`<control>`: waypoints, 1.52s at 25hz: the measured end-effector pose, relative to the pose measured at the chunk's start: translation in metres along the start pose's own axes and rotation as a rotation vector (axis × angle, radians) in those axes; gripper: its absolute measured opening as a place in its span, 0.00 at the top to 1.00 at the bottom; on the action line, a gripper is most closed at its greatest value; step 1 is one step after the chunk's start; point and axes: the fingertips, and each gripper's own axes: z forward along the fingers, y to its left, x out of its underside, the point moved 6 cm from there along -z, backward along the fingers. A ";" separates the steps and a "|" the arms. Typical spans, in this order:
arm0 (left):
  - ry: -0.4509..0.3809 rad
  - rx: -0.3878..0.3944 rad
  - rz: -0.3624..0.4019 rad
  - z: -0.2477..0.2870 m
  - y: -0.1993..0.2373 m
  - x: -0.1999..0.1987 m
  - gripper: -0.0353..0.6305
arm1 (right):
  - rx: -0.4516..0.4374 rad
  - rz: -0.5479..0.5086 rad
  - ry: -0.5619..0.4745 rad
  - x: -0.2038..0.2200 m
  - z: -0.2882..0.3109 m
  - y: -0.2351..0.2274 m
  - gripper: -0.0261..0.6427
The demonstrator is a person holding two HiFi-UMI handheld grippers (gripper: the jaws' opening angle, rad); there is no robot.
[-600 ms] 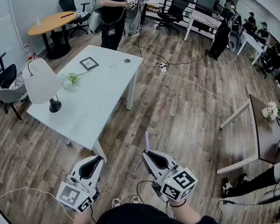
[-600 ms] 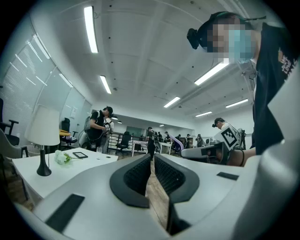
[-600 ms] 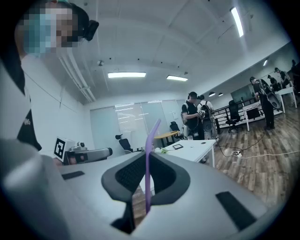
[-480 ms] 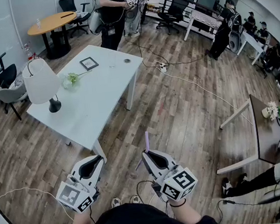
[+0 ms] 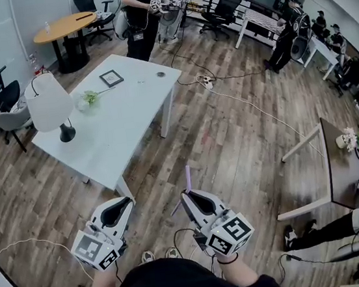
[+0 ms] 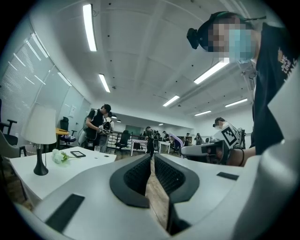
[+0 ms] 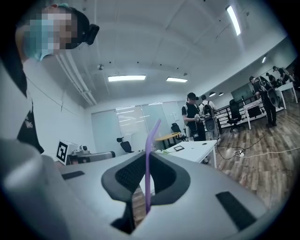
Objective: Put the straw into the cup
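My right gripper [image 5: 185, 196] is shut on a purple bendy straw [image 5: 188, 179] that stands upright between its jaws [image 7: 148, 157]; in the right gripper view the straw [image 7: 149, 140] rises with its top bent to the right. My left gripper [image 5: 127, 203] is level with it on the left, its jaws [image 6: 151, 160] shut with nothing in them. Both hang over the wooden floor, short of the white table [image 5: 131, 123]. A clear cup [image 6: 97, 148] stands near the table's far end, also visible small in the right gripper view [image 7: 191, 138].
The table also carries a white lamp [image 5: 50, 107], flowers [image 5: 88, 98], a picture frame [image 5: 111, 77] and a small dark disc [image 5: 160, 74]. A person [image 5: 139, 13] stands at its far end. Cables [image 5: 240, 102] cross the floor. A dark table [image 5: 340, 164] is at the right.
Both grippers keep the same pose and grip. The head view has shifted slightly, and the person at the table's far end has moved a little.
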 end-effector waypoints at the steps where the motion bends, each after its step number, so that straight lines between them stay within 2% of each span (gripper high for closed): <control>1: 0.001 0.001 0.000 0.002 -0.001 0.000 0.89 | 0.002 0.001 0.000 0.000 -0.001 -0.002 0.91; 18: 0.002 -0.047 -0.022 0.026 -0.035 0.022 0.89 | 0.005 0.005 -0.001 0.005 -0.039 -0.048 0.91; 27: 0.009 -0.035 -0.044 0.051 -0.010 0.026 0.89 | 0.035 0.004 -0.003 0.003 -0.019 -0.071 0.91; 38: -0.009 0.018 -0.038 0.105 0.072 0.001 0.89 | 0.080 -0.022 -0.015 -0.026 0.058 -0.104 0.91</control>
